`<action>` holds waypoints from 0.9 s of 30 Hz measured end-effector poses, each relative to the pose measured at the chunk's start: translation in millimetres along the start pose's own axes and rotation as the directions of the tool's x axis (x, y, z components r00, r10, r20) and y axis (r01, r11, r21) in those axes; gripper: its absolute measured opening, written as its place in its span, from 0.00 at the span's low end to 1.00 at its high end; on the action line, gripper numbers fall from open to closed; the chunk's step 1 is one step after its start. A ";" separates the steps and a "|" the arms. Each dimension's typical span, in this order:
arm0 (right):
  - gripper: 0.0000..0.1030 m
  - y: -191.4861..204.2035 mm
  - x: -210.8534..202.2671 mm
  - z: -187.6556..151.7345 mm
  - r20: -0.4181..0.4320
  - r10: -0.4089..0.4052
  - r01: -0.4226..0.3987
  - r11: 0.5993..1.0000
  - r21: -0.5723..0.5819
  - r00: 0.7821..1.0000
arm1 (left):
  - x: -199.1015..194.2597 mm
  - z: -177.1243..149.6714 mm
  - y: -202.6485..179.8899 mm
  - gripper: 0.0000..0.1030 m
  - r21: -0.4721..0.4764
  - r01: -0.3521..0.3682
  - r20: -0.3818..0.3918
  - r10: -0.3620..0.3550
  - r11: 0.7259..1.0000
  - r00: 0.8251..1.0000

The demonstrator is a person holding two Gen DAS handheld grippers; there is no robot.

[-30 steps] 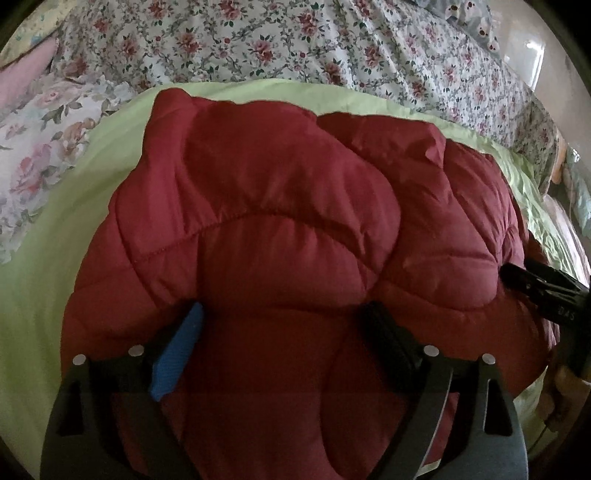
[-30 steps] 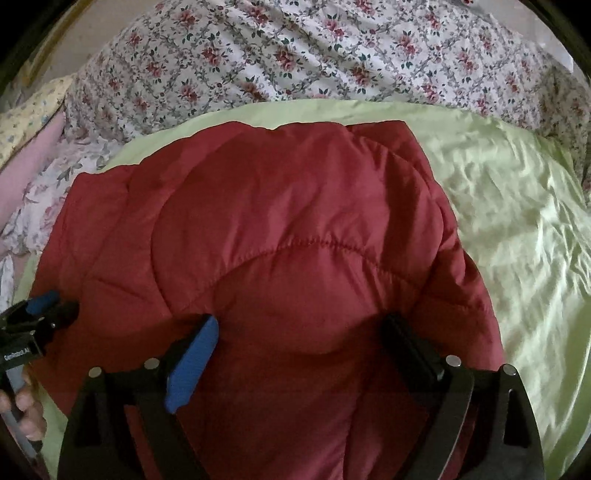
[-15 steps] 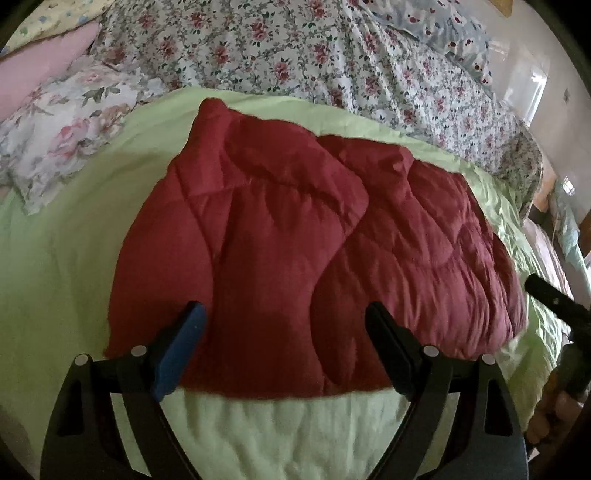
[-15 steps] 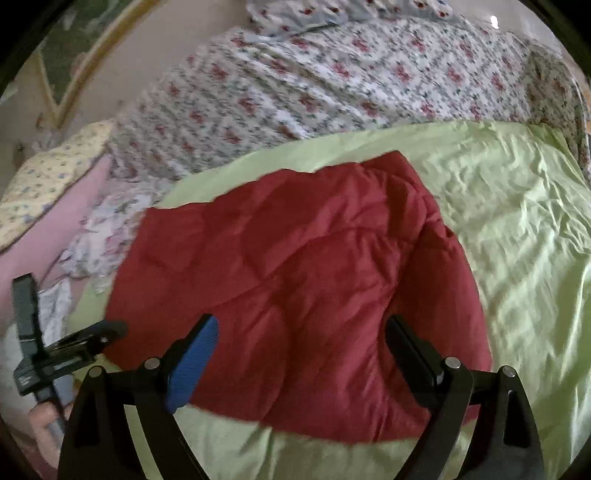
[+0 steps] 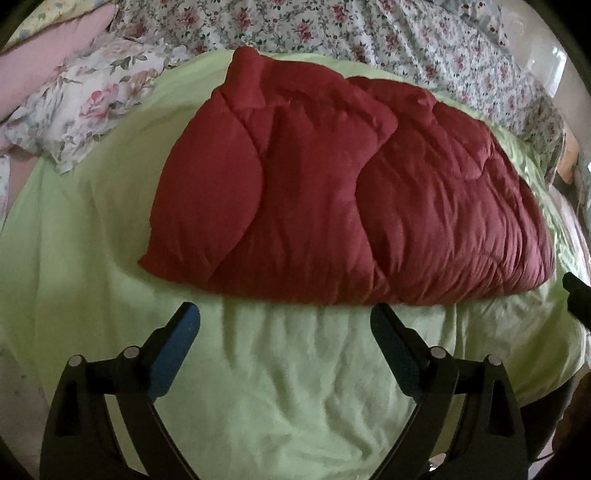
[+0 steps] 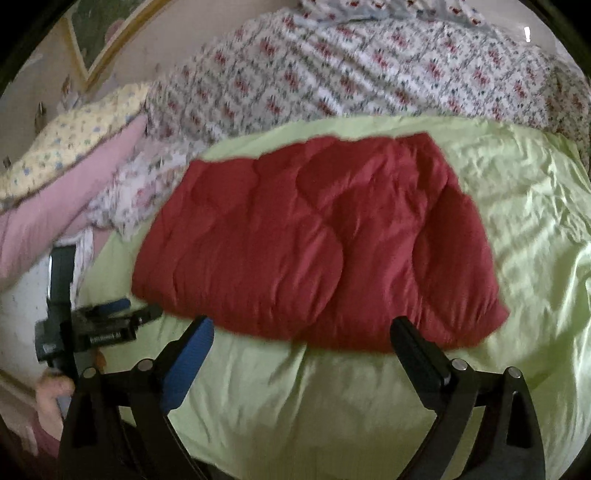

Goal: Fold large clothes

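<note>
A dark red quilted garment lies folded into a thick block on the light green sheet; the right wrist view shows the same garment. My left gripper hangs open just short of its near edge, with nothing between the fingers. My right gripper is open too, pulled back over the bare sheet before the garment's near edge. In the right wrist view the left gripper appears at the far left, held by a hand.
A floral bedspread covers the far side of the bed. A floral pillow and a pink pillow lie at the far left, with a yellow patterned pillow. The right gripper's tip shows at the right edge.
Both grippers have drawn back off the red garment, toward the near side of the bed. They were pressed onto it a second ago; it now lies free and green sheet shows between them.
</note>
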State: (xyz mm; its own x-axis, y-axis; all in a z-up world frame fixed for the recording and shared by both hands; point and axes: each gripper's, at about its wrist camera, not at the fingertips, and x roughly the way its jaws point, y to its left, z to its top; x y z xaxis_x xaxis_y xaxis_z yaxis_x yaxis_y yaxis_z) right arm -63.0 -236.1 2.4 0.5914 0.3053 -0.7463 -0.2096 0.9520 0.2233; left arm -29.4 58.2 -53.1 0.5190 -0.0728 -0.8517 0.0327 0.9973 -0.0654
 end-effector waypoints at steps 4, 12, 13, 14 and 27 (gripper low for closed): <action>0.94 7.3 2.8 -13.9 -0.031 -0.017 0.016 0.999 -0.035 0.999 | -4.8 -5.3 -12.3 0.92 0.069 -0.034 0.005 0.034 0.997 0.999; 0.94 15.4 5.3 -21.8 -0.045 -0.068 0.064 0.994 -0.088 0.997 | -18.5 -5.0 -24.2 0.92 0.101 -0.048 0.052 0.043 0.994 0.998; 0.95 15.1 4.8 -21.0 -0.044 -0.069 0.065 0.994 -0.087 0.997 | -20.6 -3.9 -24.9 0.92 0.108 -0.057 0.058 0.051 0.992 0.997; 0.94 14.9 3.9 -20.1 -0.043 -0.067 0.063 0.994 -0.085 0.997 | -22.6 -2.7 -25.3 0.92 0.116 -0.065 0.064 0.058 0.991 0.996; 0.95 8.3 10.5 -2.4 -0.036 -0.068 0.066 0.996 -0.056 0.997 | -19.7 22.9 -33.0 0.92 0.133 -0.135 0.077 0.126 0.982 0.989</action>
State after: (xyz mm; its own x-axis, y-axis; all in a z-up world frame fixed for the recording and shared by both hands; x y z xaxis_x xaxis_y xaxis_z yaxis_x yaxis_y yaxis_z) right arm -60.5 -225.0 -5.1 0.5763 0.2385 -0.7817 -0.2133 0.9672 0.1378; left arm -21.1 26.9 -22.2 0.5836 0.0537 -0.8103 0.0758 0.9899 0.1202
